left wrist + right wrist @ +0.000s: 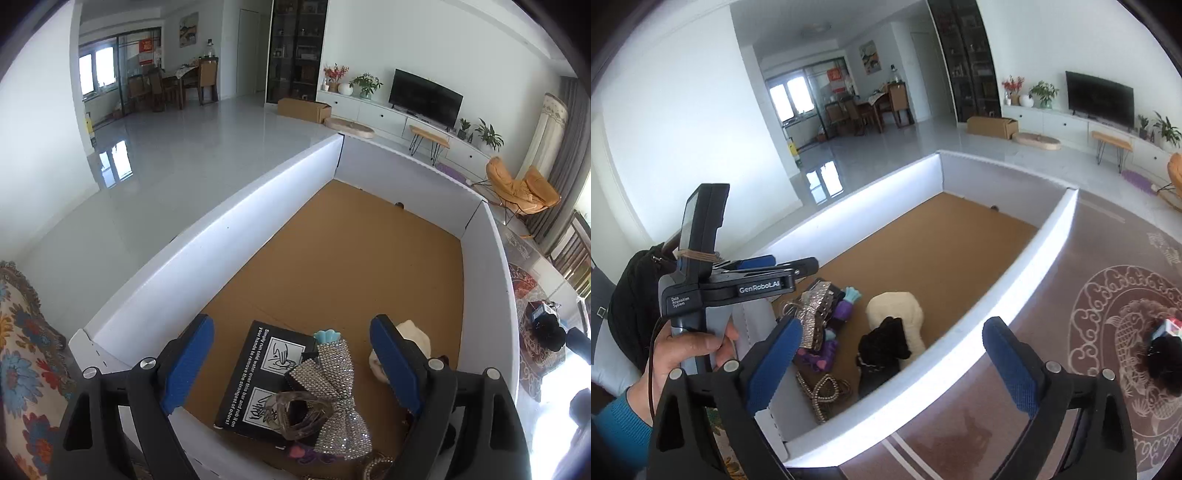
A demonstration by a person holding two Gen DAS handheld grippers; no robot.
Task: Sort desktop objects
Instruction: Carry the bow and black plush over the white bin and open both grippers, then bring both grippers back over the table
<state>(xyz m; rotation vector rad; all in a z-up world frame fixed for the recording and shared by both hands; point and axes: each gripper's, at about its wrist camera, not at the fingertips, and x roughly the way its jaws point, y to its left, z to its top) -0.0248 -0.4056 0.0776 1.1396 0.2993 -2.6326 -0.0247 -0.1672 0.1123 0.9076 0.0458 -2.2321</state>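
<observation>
Room: white-walled box (221, 236) with brown floor, living room and TV (424, 96) behind.
Left gripper (291, 365): jaws apart, empty, over the box's near end.
Near end: rhinestone bow (332, 398) on black carton (258, 373); cream plush (897, 310) beside, black plush (882, 347) against it.
Right gripper (892, 363): jaws apart, empty, astride the box's right wall.

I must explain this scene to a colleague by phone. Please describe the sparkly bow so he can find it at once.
Look inside the white-walled box with the brown cardboard floor, at the end nearest the cameras. There a black printed carton lies flat, and the sparkly bow rests across its right edge. Only the bow is covered in silver rhinestones; the neighbours are a cream plush item and a clear hair clip.
</observation>
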